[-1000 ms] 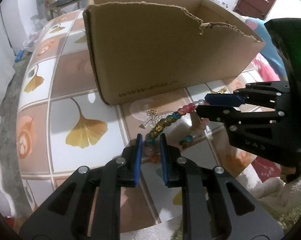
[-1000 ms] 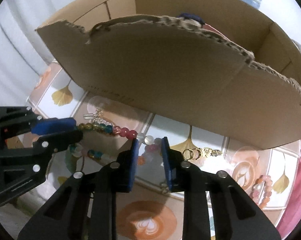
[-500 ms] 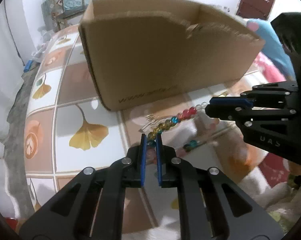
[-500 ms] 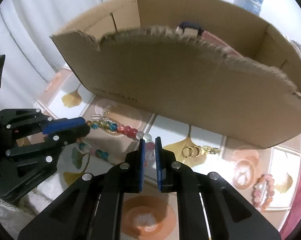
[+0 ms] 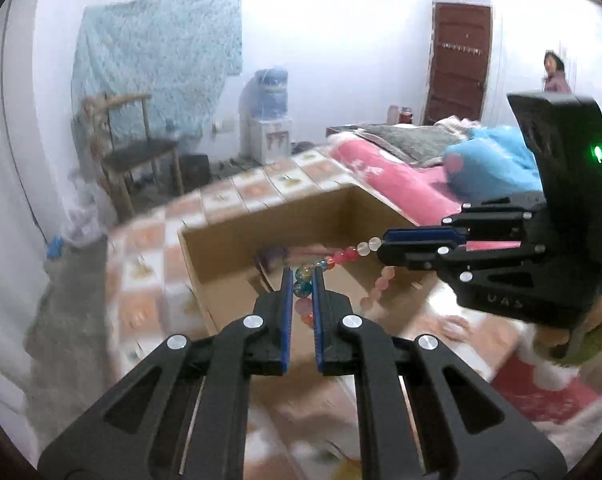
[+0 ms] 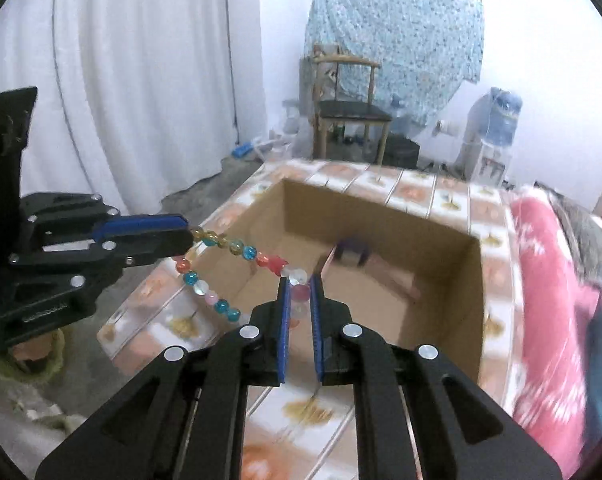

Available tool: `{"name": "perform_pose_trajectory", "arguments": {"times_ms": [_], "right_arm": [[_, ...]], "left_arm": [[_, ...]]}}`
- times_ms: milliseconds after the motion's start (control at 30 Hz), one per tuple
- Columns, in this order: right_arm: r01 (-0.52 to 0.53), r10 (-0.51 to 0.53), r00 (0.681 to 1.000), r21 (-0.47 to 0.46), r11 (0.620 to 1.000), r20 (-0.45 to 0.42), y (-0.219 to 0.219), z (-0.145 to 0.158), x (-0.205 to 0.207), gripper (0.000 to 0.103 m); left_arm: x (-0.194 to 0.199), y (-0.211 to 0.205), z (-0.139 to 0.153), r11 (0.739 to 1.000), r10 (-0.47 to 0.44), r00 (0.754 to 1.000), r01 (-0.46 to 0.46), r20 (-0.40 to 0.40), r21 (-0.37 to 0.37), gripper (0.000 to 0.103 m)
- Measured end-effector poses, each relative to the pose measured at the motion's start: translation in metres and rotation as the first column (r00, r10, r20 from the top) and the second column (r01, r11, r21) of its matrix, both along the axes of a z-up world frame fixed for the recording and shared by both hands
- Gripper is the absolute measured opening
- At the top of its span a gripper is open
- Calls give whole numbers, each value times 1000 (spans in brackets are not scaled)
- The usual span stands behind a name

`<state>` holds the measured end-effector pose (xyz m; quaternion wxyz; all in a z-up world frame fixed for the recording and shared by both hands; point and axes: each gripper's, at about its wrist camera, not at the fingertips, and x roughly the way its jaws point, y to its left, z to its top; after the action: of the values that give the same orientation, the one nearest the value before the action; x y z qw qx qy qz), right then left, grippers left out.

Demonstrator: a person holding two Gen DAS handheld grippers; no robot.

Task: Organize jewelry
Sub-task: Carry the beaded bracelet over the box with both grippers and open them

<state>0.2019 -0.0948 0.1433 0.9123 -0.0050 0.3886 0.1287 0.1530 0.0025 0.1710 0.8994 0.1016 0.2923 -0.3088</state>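
Left gripper (image 5: pixel 302 280) and right gripper (image 6: pixel 299 286) each pinch the bead string (image 6: pixel 237 247), stretched between them at frame centre above the open box (image 6: pixel 441 280). Box contents are blurred, possibly cases.

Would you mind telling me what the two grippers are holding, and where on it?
Both hold one beaded necklace: the left gripper pinches its blue-green beads, the right gripper its pink ones.
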Motion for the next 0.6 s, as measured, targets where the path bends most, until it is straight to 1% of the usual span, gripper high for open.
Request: {"name": "perform_pose_trajectory", "arguments": {"times_ms": [33, 67, 100, 133, 167, 200, 233, 267, 300, 367, 400, 500, 567, 600], "right_arm": [[-8, 9, 999, 33, 999, -41, -14, -3, 18, 10], [-20, 25, 996, 61, 998, -89, -22, -7, 26, 10], [-33, 44, 989, 85, 996, -139, -29, -9, 33, 10], [-38, 60, 977, 109, 993, -204, -35, -21, 49, 10], [-49, 79, 962, 122, 991, -260, -40, -32, 62, 10], [-61, 103, 940, 134, 989, -325, -41, -46, 75, 10], [-62, 107, 927, 135, 989, -359, -41, -55, 82, 10], [-69, 117, 906, 129, 989, -408, -41, -66, 91, 10], [-79, 129, 893, 132, 988, -432, -39, -71, 91, 10], [-86, 148, 851, 143, 986, -504, -38, -90, 103, 10], [-90, 154, 836, 145, 985, -527, -34, -95, 104, 10], [-85, 163, 803, 160, 983, -573, -30, -111, 113, 10], [-81, 154, 800, 150, 985, -580, -28, -114, 123, 10], [-79, 151, 803, 148, 986, -577, -27, -113, 127, 10]], "left_arm": [[15, -6, -1, 999, 5, 1000, -5, -3, 36, 8], [28, -11, -5, 998, 1, 1000, 0, -20, 67, 8], [43, -16, -12, 995, -2, 999, 6, -42, 102, 8], [52, -19, -18, 991, 0, 998, 9, -64, 135, 8], [63, -24, -28, 984, -7, 995, 25, -99, 177, 8], [70, -27, -36, 978, -14, 992, 40, -127, 204, 8], [78, -30, -48, 969, -12, 986, 52, -164, 242, 8], [85, -33, -59, 956, -12, 981, 68, -193, 285, 8], [88, -35, -69, 945, -19, 977, 88, -214, 316, 8], [94, -34, -85, 928, -13, 973, 97, -228, 359, 8], [97, -35, -91, 922, -12, 972, 102, -235, 375, 8], [104, -37, -97, 913, -3, 972, 98, -234, 396, 9], [110, -39, -96, 908, -2, 976, 93, -217, 409, 9], [113, -41, -95, 904, 5, 979, 83, -204, 420, 9]]}}
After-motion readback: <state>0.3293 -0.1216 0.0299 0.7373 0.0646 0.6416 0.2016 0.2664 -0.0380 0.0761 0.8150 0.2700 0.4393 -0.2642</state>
